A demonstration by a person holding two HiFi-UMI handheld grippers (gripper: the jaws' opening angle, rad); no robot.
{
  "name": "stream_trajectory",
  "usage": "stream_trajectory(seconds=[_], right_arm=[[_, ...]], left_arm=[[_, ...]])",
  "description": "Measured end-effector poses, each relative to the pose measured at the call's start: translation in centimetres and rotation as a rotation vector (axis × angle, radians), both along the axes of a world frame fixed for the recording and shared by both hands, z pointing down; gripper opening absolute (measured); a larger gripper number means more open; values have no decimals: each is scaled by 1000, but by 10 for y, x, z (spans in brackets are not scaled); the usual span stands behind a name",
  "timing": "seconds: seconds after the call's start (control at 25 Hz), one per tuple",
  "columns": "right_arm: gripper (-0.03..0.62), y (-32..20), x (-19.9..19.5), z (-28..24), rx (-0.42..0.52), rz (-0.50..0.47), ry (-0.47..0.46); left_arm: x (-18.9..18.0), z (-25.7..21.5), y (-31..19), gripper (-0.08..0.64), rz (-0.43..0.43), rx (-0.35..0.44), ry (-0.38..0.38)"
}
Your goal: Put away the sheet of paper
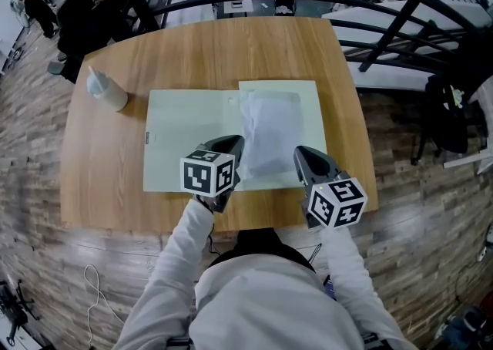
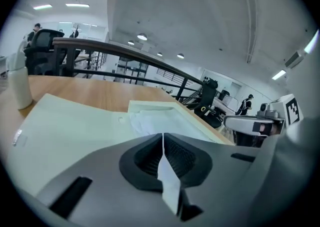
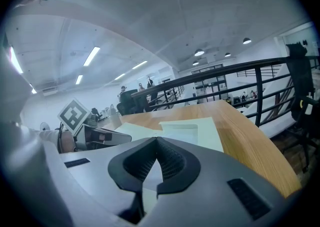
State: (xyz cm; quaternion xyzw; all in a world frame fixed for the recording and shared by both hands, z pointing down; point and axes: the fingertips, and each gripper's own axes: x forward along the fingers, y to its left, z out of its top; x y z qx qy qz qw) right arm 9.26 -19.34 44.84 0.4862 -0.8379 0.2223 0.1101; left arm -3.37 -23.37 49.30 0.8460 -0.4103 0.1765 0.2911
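Observation:
A white sheet of paper [image 1: 269, 136] lies over the right half of an open pale green folder [image 1: 185, 148] on the wooden table [image 1: 208, 48]. My left gripper [image 1: 235, 146] sits at the sheet's near left edge. In the left gripper view its jaws [image 2: 163, 141] are shut, and a strip of the white sheet [image 2: 170, 183] is pinched between them. My right gripper [image 1: 299, 154] is at the sheet's near right edge. Its jaws [image 3: 157, 143] are shut, and a pale sliver that looks like the same sheet shows between them. The folder [image 3: 205, 128] stretches ahead of them.
A white squeeze bottle [image 1: 106, 90] stands at the table's far left, beside the folder. A dark metal railing [image 1: 370, 28] curves round the table's far and right sides. The near table edge is just behind both grippers.

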Motion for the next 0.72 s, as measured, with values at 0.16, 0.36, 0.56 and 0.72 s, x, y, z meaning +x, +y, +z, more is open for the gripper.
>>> stream_trajectory(seconds=[0.16, 0.36, 0.56, 0.72], right_arm=[[28, 6, -3, -5, 16, 3, 0], [28, 15, -7, -14, 44, 6, 3], [28, 24, -10, -21, 71, 10, 13], [28, 31, -14, -27, 103, 13, 17]], left_arm=[[-7, -18, 5, 20, -21, 87, -20], [-17, -39, 15, 17, -46, 190, -22], [-27, -53, 27, 17, -68, 249, -34], [-36, -60, 36, 17, -74, 277, -42]])
